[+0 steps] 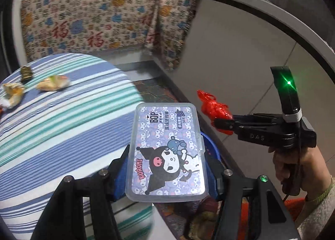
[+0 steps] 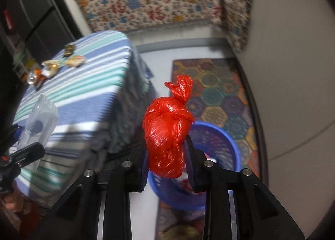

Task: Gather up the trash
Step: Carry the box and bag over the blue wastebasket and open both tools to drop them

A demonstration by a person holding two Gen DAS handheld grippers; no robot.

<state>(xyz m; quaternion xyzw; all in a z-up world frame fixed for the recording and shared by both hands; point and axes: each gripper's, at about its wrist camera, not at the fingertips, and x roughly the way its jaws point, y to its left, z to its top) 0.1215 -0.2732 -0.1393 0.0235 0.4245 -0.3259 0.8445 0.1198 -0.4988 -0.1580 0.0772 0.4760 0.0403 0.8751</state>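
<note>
My left gripper (image 1: pixel 167 154) is shut on a clear plastic box (image 1: pixel 166 150) with a purple cartoon label, held beside the striped table's edge. My right gripper (image 2: pixel 166 150) is shut on a knotted red plastic bag (image 2: pixel 167 135), held above a blue basket (image 2: pixel 232 145) on the floor. The red bag also shows in the left wrist view (image 1: pixel 215 110), to the right of the box. The box shows faintly in the right wrist view (image 2: pixel 39 122) at the left. Crumpled wrappers (image 1: pixel 52 83) and a small dark packet (image 1: pixel 26 73) lie on the table.
The table has a blue, white and teal striped cloth (image 1: pixel 62 124). A patterned cloth (image 1: pixel 104 16) drapes a counter behind it. A colourful hexagon rug (image 2: pixel 217 93) lies under the basket. A grey wall (image 1: pixel 240 41) is at the right. Dark furniture (image 2: pixel 27 20) stands left of the table.
</note>
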